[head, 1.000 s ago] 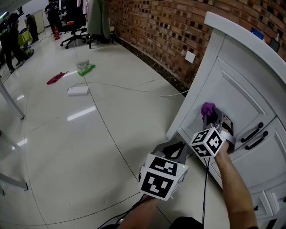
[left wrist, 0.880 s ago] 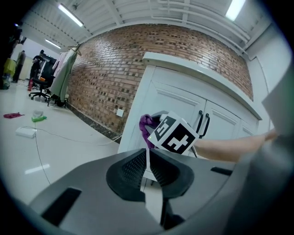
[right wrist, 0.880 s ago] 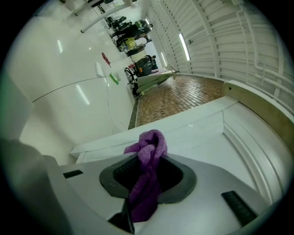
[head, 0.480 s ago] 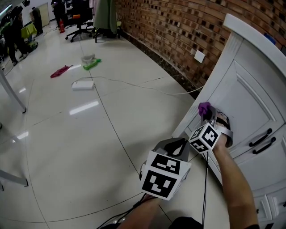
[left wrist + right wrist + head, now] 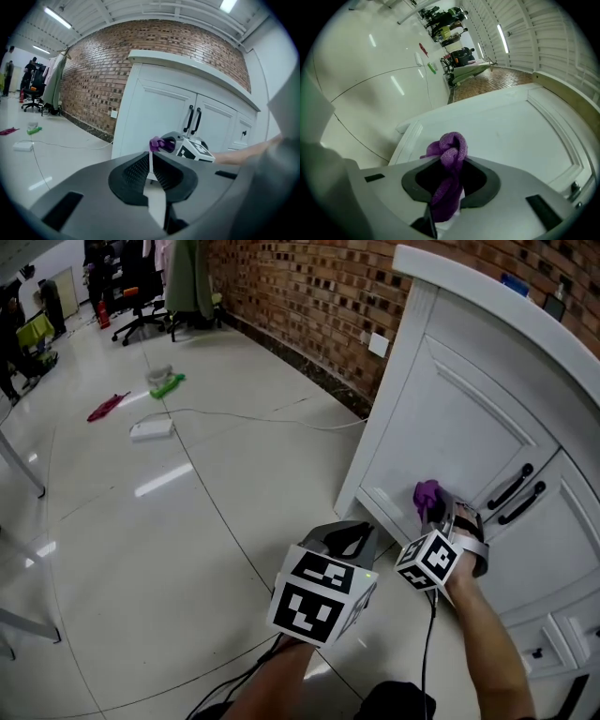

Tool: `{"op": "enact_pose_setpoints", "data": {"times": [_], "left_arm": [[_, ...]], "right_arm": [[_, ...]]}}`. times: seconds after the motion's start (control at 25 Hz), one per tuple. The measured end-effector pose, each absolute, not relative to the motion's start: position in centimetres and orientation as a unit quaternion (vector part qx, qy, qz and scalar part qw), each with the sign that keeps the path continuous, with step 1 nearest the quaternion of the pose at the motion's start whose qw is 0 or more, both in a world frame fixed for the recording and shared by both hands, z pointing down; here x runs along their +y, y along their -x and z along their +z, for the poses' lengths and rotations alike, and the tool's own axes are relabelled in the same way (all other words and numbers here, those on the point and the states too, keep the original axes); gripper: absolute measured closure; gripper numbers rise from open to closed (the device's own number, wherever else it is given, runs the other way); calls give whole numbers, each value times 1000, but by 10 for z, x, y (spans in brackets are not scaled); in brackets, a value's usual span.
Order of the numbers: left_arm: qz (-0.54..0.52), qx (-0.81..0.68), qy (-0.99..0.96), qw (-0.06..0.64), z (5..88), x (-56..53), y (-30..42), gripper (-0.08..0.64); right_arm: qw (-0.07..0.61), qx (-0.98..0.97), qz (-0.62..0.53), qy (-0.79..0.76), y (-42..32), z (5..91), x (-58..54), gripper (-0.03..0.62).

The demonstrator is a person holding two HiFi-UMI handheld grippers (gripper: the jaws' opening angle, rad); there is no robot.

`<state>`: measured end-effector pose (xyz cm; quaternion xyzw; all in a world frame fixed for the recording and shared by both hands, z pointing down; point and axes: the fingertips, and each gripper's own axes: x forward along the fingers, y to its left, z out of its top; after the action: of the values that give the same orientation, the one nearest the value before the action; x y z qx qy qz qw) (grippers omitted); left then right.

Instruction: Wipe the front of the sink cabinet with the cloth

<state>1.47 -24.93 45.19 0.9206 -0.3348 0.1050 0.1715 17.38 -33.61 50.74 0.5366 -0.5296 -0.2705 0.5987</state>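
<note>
Right tongs (image 5: 449, 174) are clamping the bunched purple cloth (image 5: 451, 149), holding it right up against the lower left of the white sink cabinet (image 5: 441, 418) door. Left tongs (image 5: 150, 172) are hovering just beside, jaws together, gripping nothing.

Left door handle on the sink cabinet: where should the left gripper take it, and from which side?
Probably mid-span of the left door handle, coming straight at the door front with the jaws set horizontally. It is a slim upright bar that stands off the panel and is fixed at both ends.
</note>
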Motion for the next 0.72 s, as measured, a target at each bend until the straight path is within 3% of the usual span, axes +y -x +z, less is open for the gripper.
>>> {"op": "enact_pose_setpoints", "data": {"times": [0.36, 0.72], "left_arm": [[146, -315, -932, 109, 452, -206, -68, 535], [98, -286, -953, 6, 411, -162, -125, 535]], "right_arm": [[584, -535, -246, -559, -231, 496, -247, 500], [575, -523, -245, -579, -296, 482, -164, 499]]}}
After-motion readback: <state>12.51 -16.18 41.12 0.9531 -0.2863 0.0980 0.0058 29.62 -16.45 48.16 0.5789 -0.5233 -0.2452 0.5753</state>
